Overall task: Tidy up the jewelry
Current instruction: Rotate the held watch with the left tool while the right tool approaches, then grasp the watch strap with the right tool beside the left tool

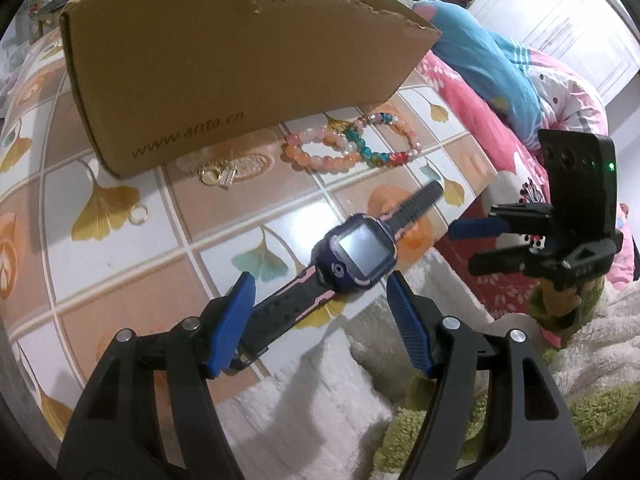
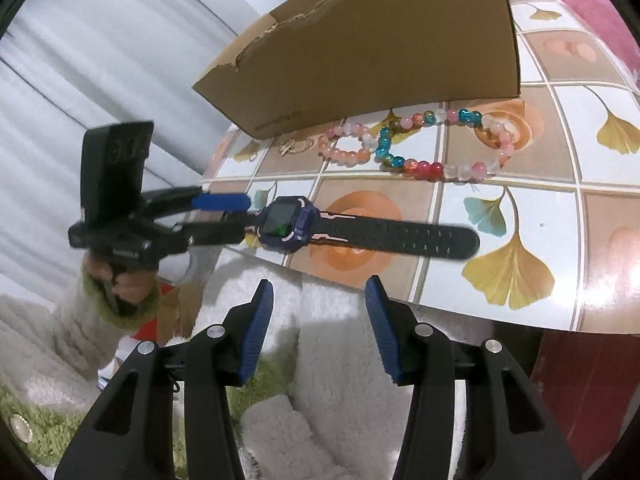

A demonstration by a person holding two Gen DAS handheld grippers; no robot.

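Observation:
A dark blue and pink smartwatch (image 1: pixel 356 254) lies flat near the table's front edge, its black strap running diagonally. My left gripper (image 1: pixel 320 280) straddles it with jaws wide; the strap passes close by the left pad (image 1: pixel 236 316), and no pad visibly presses on it. In the right wrist view the left gripper (image 2: pixel 244 218) sits around the watch's (image 2: pixel 290 226) left strap end. My right gripper (image 2: pixel 320 284) is open and empty, hovering off the table edge over fluffy white fabric; in the left wrist view the right gripper (image 1: pixel 462 250) shows at the right.
A torn-edged cardboard box (image 1: pixel 240 60) stands at the back of the tiled, leaf-patterned table (image 1: pixel 120 160). In front of it lie a pink bead bracelet (image 1: pixel 320 148), a multicoloured bead bracelet (image 1: pixel 384 140), gold charms (image 1: pixel 218 174) and a ring (image 1: pixel 140 212). Pink bedding (image 1: pixel 480 100) lies to the right.

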